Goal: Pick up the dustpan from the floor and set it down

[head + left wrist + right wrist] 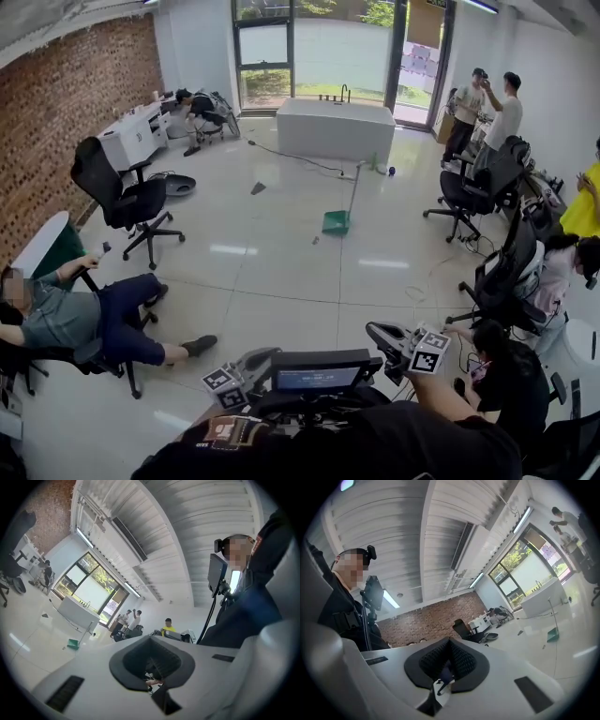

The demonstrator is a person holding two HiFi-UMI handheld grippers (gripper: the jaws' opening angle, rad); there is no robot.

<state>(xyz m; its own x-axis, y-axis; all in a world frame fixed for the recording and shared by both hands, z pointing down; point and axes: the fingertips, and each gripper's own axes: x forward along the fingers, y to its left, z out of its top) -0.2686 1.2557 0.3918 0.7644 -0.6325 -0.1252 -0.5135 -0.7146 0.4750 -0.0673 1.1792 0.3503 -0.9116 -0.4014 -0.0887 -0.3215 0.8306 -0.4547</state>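
The green dustpan (336, 222) stands on the floor (272, 281) mid-room, handle upright, with open tile all around and the white table (336, 131) beyond. The left gripper (152, 660) and right gripper (447, 663), jaws pressed together and holding nothing, are well apart from it.

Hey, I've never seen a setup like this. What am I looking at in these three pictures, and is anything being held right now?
There is no robot here. A person carries a two-jaw tool in each hand. The head view comes from a camera on the person's head and looks down across an office. The other two cameras ride on the left hand-held gripper and the right hand-held gripper, and each looks along its own jaws. Both pairs of jaws are together with nothing between them, so nothing is held. A green long-handled dustpan stands on the white tiled floor, far from both grippers and in front of a white counter. A black office chair and a seated person are at the left.
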